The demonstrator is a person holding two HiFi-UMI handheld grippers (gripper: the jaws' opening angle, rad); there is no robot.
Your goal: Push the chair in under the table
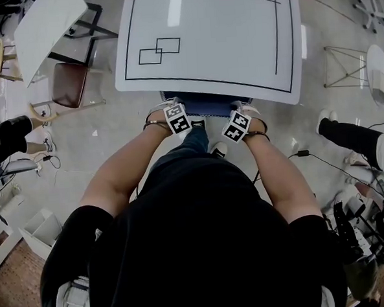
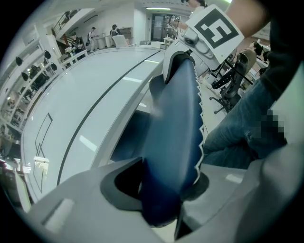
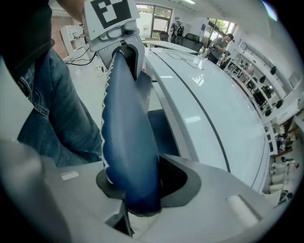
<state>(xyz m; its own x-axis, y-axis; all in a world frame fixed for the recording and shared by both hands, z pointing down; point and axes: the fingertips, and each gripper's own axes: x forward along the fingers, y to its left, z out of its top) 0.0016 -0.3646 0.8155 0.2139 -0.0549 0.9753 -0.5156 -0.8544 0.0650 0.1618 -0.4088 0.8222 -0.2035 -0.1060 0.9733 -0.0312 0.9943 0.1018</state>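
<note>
A white desk (image 1: 211, 38) marked with black outlines fills the upper middle of the head view. The blue chair (image 1: 208, 106) stands mostly tucked under the desk's near edge, with only the top of its padded back showing. The left gripper (image 1: 174, 117) and the right gripper (image 1: 239, 123) point steeply down, well apart. Each has its jaws narrowly parted and clamped on that back's top edge.

- I read this as a robotics lab or open test hall.
- The white table (image 1: 211, 38) is marked with black tape lines.
- Cables (image 1: 302, 153) trail over the glossy floor (image 1: 106, 132).
- Shelves (image 3: 266, 95) of gear line a wall, and people (image 3: 228, 40) stand further off.
</note>
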